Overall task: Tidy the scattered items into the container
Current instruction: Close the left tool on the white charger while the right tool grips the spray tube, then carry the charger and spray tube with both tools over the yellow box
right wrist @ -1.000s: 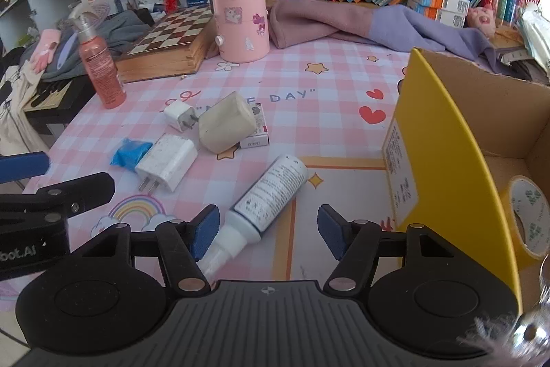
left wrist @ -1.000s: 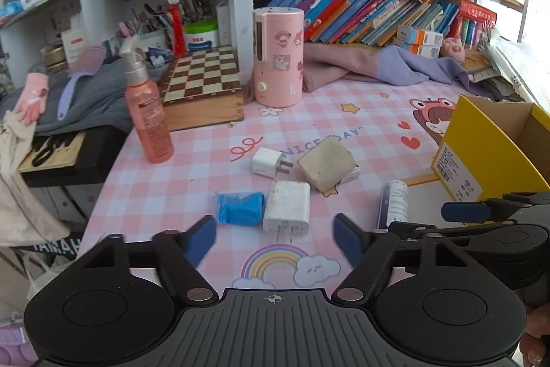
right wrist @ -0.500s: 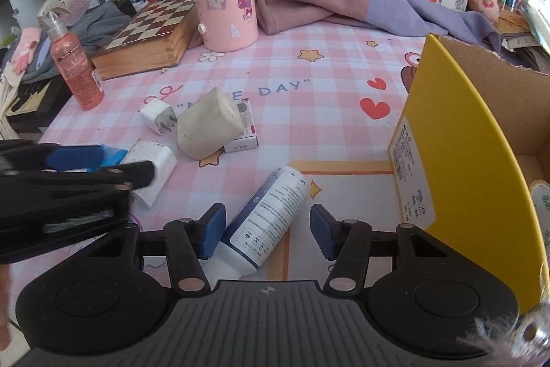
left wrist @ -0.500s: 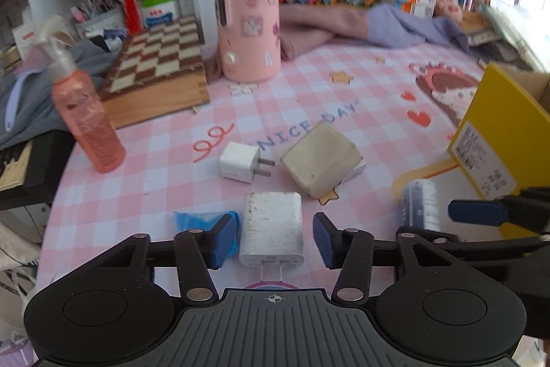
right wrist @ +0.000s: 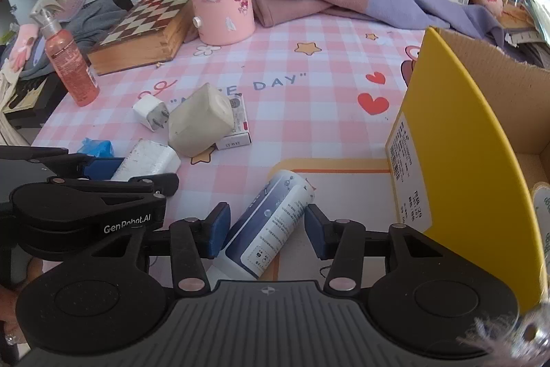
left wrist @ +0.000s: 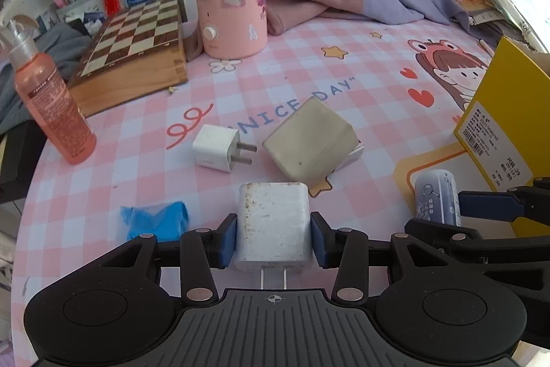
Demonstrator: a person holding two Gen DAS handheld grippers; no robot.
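Both grippers have advanced and narrowed. Left gripper (left wrist: 274, 239) pads now press both sides of the white charger (left wrist: 274, 222) on the table. Right gripper (right wrist: 263, 231) brackets the tube (right wrist: 271, 222), not clamped, near the yellow box (right wrist: 457, 160).

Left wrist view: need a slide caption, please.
Left gripper jaws closed on a white charger, right gripper at a tube beside the yellow box.

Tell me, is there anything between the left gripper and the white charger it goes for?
Nothing visible. The left gripper already has its two fingers against both sides of the white charger, which lies flat on the table. The blue wrapper lies just beside it, outside the fingers.
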